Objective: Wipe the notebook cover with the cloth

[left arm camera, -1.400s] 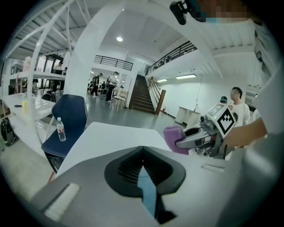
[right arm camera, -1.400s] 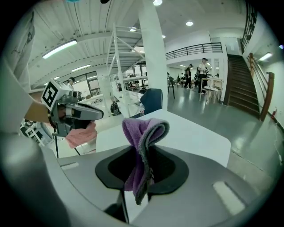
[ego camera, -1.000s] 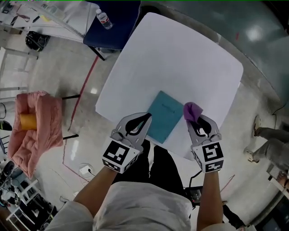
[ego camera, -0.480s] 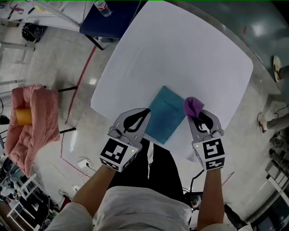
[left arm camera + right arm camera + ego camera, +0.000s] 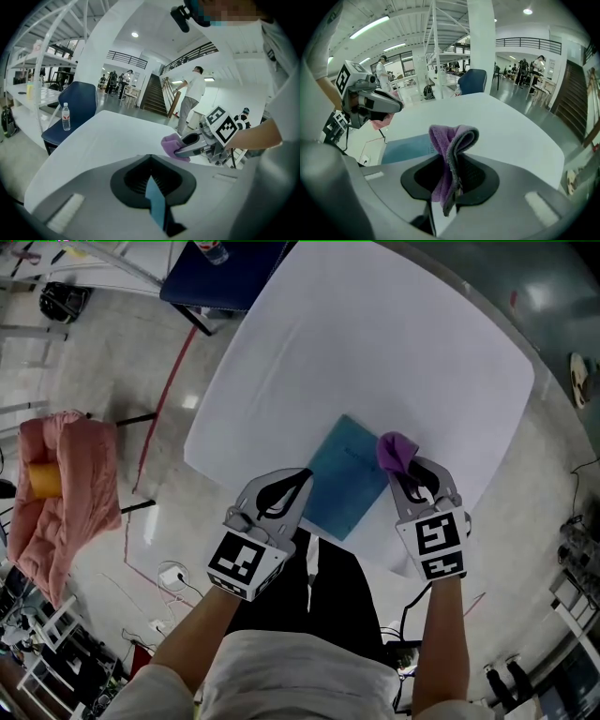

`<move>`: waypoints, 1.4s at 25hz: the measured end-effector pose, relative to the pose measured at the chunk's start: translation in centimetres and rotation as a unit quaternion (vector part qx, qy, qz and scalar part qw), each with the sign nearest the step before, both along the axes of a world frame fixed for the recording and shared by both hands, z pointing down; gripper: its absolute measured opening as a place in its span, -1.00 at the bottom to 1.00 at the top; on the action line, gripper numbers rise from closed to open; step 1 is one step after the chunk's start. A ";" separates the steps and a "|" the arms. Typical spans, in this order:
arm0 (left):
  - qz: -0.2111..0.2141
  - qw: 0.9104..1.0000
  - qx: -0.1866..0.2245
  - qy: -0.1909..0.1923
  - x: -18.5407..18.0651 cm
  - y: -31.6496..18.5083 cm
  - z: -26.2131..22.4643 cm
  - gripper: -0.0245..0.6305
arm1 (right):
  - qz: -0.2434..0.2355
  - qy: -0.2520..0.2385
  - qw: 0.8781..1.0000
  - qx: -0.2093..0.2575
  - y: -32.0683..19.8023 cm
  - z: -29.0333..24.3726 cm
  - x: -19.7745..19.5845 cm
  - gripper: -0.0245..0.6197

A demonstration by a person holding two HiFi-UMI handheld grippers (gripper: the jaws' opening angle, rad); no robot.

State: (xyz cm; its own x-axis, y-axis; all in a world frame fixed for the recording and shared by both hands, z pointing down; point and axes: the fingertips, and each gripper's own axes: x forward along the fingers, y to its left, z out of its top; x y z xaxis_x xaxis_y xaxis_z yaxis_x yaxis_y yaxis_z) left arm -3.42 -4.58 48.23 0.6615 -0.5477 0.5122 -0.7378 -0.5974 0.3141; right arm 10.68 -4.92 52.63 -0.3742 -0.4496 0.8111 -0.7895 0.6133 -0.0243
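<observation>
A teal notebook (image 5: 345, 476) lies near the front edge of the white table (image 5: 375, 343). My left gripper (image 5: 302, 477) is at the notebook's left edge. In the left gripper view a thin blue sliver of the notebook (image 5: 154, 201) sits pinched between the shut jaws. My right gripper (image 5: 411, 471) is shut on a purple cloth (image 5: 396, 450), which pokes out beyond its tips at the notebook's right corner. The right gripper view shows the folded cloth (image 5: 451, 143) standing up from the jaws, with the notebook (image 5: 405, 147) and my left gripper (image 5: 391, 105) to its left.
A blue chair (image 5: 220, 282) with a water bottle (image 5: 215, 251) stands beyond the table's far left corner. A pink bundle (image 5: 61, 507) rests on a frame at the left. A power strip (image 5: 172, 576) lies on the floor. People stand in the background hall.
My right gripper has moved slightly forward and left with the cloth, closer to the notebook's right corner. The left gripper keeps its hold at the notebook's edge.
</observation>
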 end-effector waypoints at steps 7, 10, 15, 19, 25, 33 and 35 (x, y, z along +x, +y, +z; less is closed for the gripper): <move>0.001 1.000 -0.007 0.001 -0.2 0.2 0.5 -0.93 | -0.024 0.027 0.999 -0.025 0.0 2.3 -0.5 -0.59; 0.002 1.000 -0.009 0.001 -0.2 0.2 0.7 -0.92 | -0.036 0.030 0.998 -0.036 0.2 3.0 -1.0 -0.59; 0.002 1.000 -0.010 0.002 -0.2 0.3 0.7 -0.93 | -0.057 0.041 0.996 -0.062 0.3 3.7 -1.5 -0.59; 0.000 1.000 -0.012 0.001 -0.5 0.5 0.9 -0.92 | -0.069 0.043 0.994 -0.074 0.4 4.0 -1.7 -0.59; 0.001 1.000 -0.013 0.003 -0.7 1.0 1.0 -0.93 | -0.070 0.052 0.993 -0.077 0.8 4.0 -2.0 -0.59; 0.000 1.000 -0.014 0.000 -1.1 1.8 1.1 -0.93 | -0.081 0.049 0.992 -0.085 2.3 4.1 -3.3 -0.59; 0.000 1.000 -0.013 0.000 -1.3 2.0 1.0 -0.93 | -0.085 0.049 0.991 -0.087 2.8 4.2 -3.7 -0.59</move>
